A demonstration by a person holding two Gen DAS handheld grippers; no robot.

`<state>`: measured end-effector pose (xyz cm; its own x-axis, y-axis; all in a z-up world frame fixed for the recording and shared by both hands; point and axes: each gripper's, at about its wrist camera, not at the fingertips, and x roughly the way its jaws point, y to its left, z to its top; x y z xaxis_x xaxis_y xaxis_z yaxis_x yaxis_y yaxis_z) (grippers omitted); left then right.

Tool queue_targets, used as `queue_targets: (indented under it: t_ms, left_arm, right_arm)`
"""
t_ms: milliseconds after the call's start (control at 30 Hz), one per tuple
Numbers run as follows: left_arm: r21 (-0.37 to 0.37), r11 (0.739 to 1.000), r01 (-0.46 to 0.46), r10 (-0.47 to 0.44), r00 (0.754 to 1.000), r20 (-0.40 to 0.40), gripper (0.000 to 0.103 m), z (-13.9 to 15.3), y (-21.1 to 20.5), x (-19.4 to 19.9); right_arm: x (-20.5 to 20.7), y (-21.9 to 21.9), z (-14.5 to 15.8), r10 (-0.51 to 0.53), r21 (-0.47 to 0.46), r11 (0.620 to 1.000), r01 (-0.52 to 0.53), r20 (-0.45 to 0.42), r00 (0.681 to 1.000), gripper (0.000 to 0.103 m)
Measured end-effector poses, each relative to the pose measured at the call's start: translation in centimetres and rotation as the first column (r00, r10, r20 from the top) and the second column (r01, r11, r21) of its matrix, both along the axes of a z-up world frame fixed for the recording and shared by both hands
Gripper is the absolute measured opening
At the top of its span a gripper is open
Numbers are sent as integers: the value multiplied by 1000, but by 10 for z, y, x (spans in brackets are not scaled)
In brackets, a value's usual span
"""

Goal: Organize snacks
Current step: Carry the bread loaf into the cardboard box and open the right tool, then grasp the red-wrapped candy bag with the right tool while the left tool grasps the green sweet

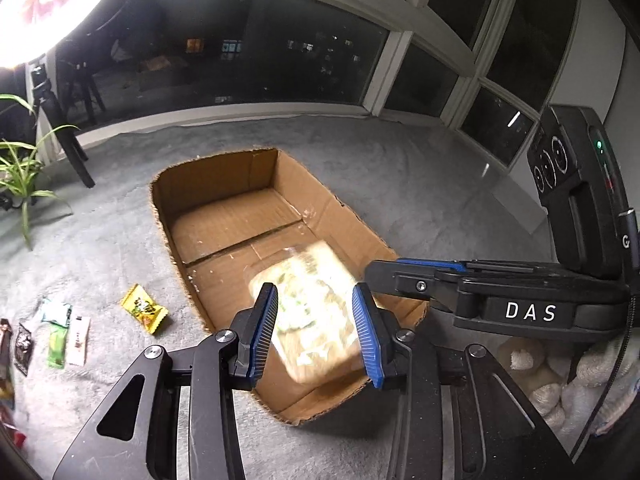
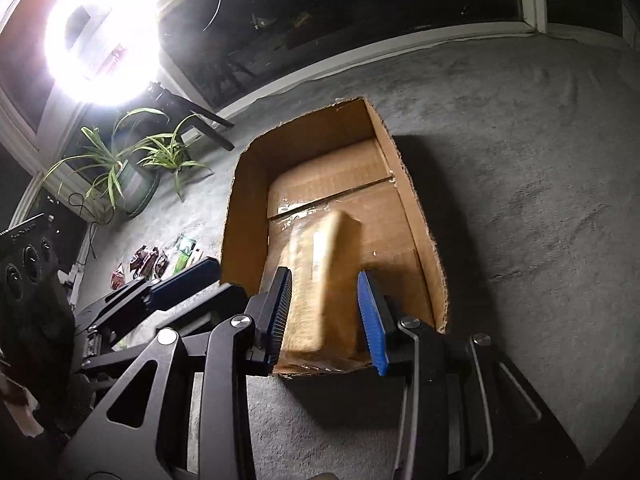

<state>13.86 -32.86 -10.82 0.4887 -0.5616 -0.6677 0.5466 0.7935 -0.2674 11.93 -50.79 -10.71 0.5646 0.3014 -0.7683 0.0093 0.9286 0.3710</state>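
Over the open cardboard box (image 1: 224,216), both views smear the held snack pack (image 1: 316,312): its print is unreadable, only pale beige wrap with greenish blotches in the left wrist view, and a plain tan slab with a clear film edge in the right wrist view. Box near corner is cut off behind the tongs; box floor shows taped flaps, otherwise bare where visible. Left tongs (image 1: 316,332) partly apart, blue ribbed pads on either side of the pack; pad contact looks real but blur leaves it unsure. Right tongs (image 2: 330,316) same gap, pack sits between the pads, left pad touching it, right pad contact hard to call. Each view also shows the other tongs' finger reaching in from the side. Pack hangs tilted above the near half of the box, apart from the floor as far as I can tell. Loose snacks lie on the grey carpet (image 1: 360,152) left of the box: yellow wrapper (image 1: 144,309), green sachets (image 1: 57,344), a white one, dark ones cut by the frame edge. Ring light (image 2: 102,32) blows out the top left corner.
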Motion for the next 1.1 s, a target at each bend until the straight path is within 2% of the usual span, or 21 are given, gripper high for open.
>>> queue_targets:
  t_ms: [300,567,600,633,667,700,900,1100]
  left_arm:
    - [-33,999,-24,25,999,31,37,19,36,-17]
    - [-28,995,-93,94,995,42,38,26,96,-40]
    - [-23,994,-104,105,994,43,38,27,102,-42]
    - [-19,993,-120,121,992,42,38,27,113,-45]
    - [-16,991,-133,133,990,41,38,27,121,-48]
    - [-10,988,-154,154,987,43,40,26,132,-51]
    - [8,959,-283,282,959,28,44,20,194,-66]
    - [58,902,-428,429,903,-14,44,-3,257,-83]
  right_arm:
    - [-13,22,12,-4,-26,1000,4,29,1000,37]
    - [-20,77,26,57,-37,998,-55,59,997,38]
    - [-20,86,27,69,-38,997,-67,61,996,45]
    - [-20,95,28,84,-37,996,-81,65,994,56]
    - [-19,104,29,97,-36,995,-94,74,993,60]
    - [-19,113,30,111,-35,994,-108,84,990,63]
    - [-15,177,28,231,-50,973,-227,90,969,63]
    - [-12,243,17,360,-79,932,-355,75,930,63]
